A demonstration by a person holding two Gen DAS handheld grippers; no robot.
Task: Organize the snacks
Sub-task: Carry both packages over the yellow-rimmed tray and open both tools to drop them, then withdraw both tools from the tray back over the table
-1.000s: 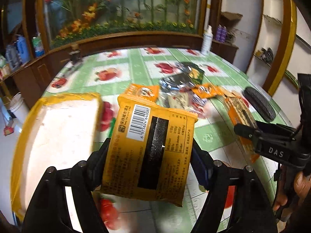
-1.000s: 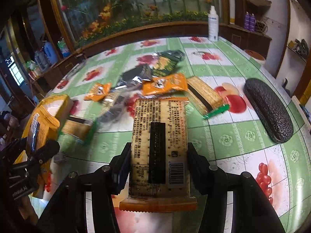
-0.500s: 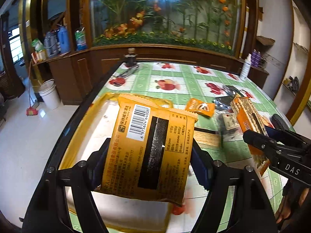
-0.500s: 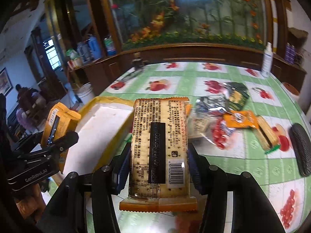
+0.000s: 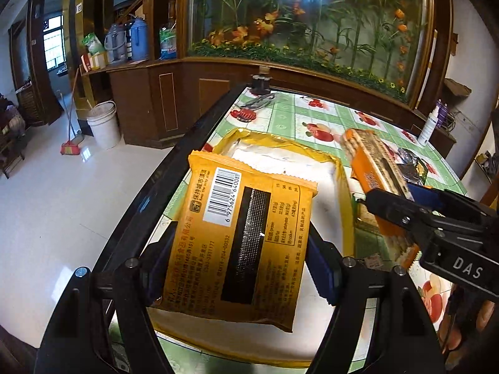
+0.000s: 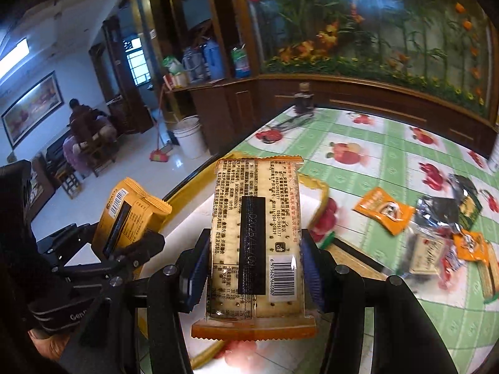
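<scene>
Two packs are held up over the tray [image 5: 344,193], one in each gripper; the yellow pack [image 5: 240,243] sits barcode-up between the blue pads of the left gripper [image 5: 237,261], whose jaws are clamped on its sides; the cracker pack [image 6: 255,243], clear-fronted with an orange sealed end, is pinched the same way by the right gripper [image 6: 254,268]; in the left view the cracker pack [image 5: 374,171] hangs just to the right of the yellow one, over the tray's right rim; in the right view the yellow pack [image 6: 131,215] is off to the left, above the tray's left edge [image 6: 184,196]. The tray, yellow-rimmed with a white floor, lies at the near left end of the table [image 6: 389,155], on a green fruit-print cloth; loose snacks [image 6: 436,227] lie in a heap further right on the cloth, well apart from the tray; beyond the table edge a white bucket [image 5: 104,124] stands on the tiled floor.
</scene>
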